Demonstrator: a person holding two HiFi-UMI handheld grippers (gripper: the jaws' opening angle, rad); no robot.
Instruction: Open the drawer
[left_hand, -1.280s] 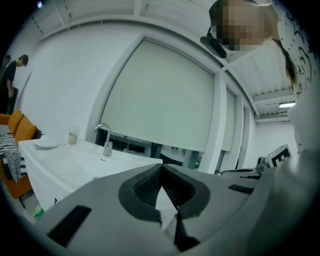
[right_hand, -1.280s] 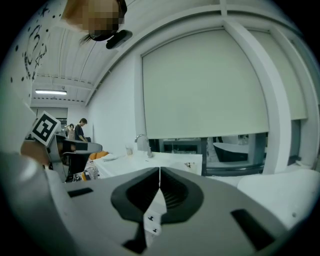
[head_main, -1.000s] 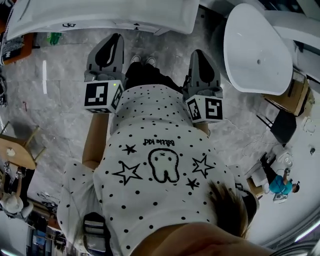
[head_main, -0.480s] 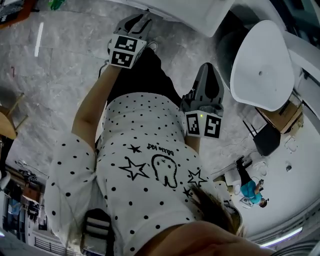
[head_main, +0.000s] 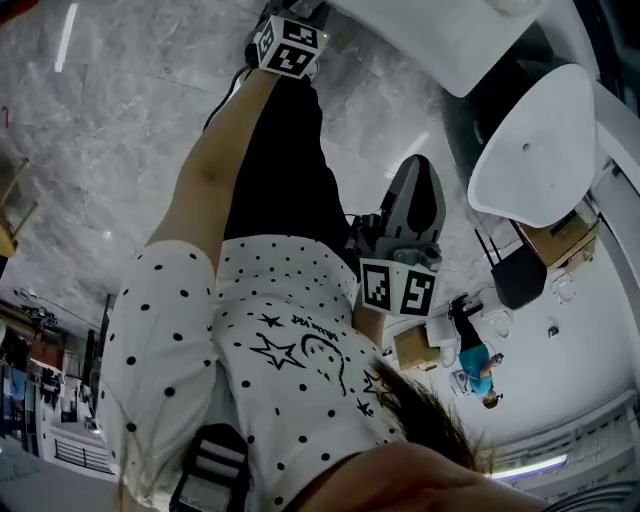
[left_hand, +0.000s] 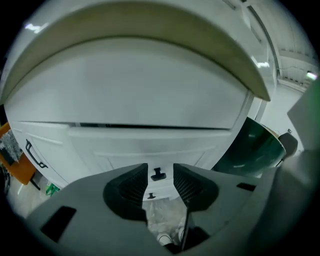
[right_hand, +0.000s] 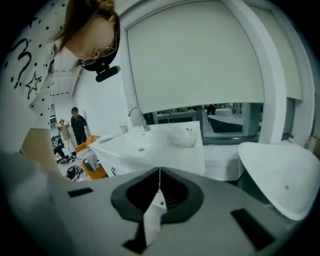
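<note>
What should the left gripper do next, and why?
Probably ease the left gripper forward around the dark knob. Its jaws are opening, empty, and the knob on the white drawer shows in line with their gap, beyond them.

Head view looks steeply down; gripper views share vanity.

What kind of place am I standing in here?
Likely a bathroom-fixture showroom: a white vanity counter with a faucet, an oval white fixture beside it, perhaps a tub, and people standing in an open hall behind.
</note>
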